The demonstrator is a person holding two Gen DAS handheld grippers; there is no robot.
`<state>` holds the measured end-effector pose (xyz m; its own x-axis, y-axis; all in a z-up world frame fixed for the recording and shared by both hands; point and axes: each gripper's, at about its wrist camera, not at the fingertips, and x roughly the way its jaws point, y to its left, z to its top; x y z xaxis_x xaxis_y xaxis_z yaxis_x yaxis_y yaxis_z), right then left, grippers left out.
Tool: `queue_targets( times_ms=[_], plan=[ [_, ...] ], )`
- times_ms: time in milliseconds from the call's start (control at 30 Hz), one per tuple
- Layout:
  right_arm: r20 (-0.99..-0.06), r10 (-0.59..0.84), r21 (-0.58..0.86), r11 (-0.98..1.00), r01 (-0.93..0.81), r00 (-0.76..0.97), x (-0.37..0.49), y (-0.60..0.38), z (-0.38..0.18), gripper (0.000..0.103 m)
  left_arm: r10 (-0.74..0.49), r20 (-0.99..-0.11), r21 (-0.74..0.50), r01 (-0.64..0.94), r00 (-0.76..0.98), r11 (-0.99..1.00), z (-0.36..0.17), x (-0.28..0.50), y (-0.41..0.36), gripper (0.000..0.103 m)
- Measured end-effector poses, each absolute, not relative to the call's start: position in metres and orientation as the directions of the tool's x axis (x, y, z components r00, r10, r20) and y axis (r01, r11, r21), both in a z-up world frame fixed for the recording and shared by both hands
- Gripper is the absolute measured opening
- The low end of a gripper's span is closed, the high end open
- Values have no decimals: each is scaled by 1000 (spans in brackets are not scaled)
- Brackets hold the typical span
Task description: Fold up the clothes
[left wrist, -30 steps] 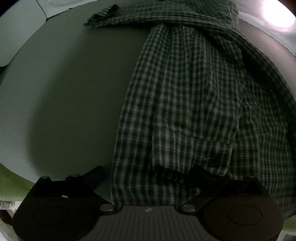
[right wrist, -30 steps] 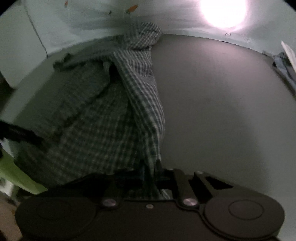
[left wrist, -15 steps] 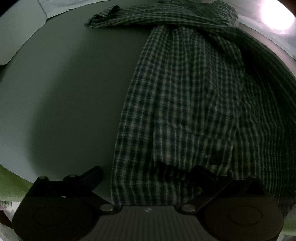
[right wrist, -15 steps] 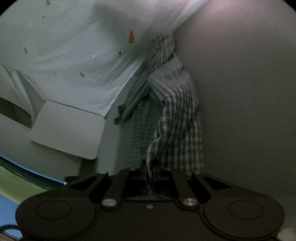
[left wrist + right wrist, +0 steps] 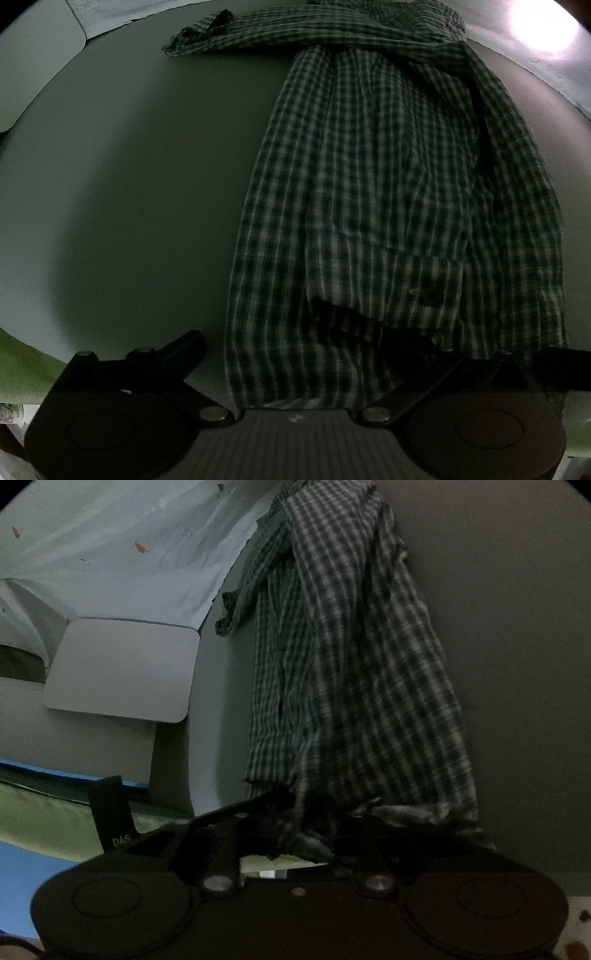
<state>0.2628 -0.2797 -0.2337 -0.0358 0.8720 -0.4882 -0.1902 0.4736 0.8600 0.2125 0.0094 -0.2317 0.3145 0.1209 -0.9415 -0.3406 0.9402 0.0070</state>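
A dark green and white checked shirt [image 5: 369, 192] lies on a round grey table [image 5: 129, 184], one sleeve stretched out to the far left. My left gripper [image 5: 295, 354] is wide open at the near hem, with cloth lying between its fingers. In the right wrist view the same shirt [image 5: 354, 664] hangs folded lengthwise. My right gripper [image 5: 303, 834] has spread its fingers, and the shirt's hem lies loose between them.
The table's near edge [image 5: 22, 332] meets a green surface [image 5: 18, 369]. A pale blue sheet [image 5: 129, 535] and a white rounded panel [image 5: 118, 672] lie beyond the table's left edge. The other gripper's dark finger [image 5: 110, 812] shows at lower left.
My right gripper carried the shirt's edge across to the left over the body, then opened and let the cloth go. My left gripper stayed open at the near hem.
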Motion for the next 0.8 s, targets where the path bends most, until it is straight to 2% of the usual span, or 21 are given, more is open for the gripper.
queue_targets(
  times_ms=[67,133,200,233,367,467,533,633,800],
  plan=[
    [-456,889,878,443,-182,-40,262,-282,-233,37,121,-943,7,-342,311,940,-231,213,9,103],
    [-369,929,923,362,-128,-36,263,-290,-234,37,121,-944,8,-346,308,938,-231,215,9,103],
    [-297,955,952,294,-85,-16,265,-300,-233,43,122,-945,8,-352,305,936,-230,216,9,103],
    [-297,955,951,296,-89,3,265,-305,-231,44,123,-945,7,-355,304,935,-230,217,8,103],
    [-327,939,934,338,-112,103,267,-324,-223,42,130,-943,7,-371,306,929,-229,218,6,103],
    [-323,926,938,341,-67,198,270,-342,-226,31,134,-941,6,-381,310,924,-228,219,3,103],
    [-396,889,909,415,-43,229,270,-346,-231,22,137,-940,6,-386,314,923,-228,220,2,103],
    [-479,853,871,491,-9,208,266,-349,-243,17,141,-937,6,-390,319,921,-227,222,-2,103],
    [-530,837,845,534,14,137,248,-350,-250,14,134,-939,3,-384,316,924,-235,203,8,103]
  ],
)
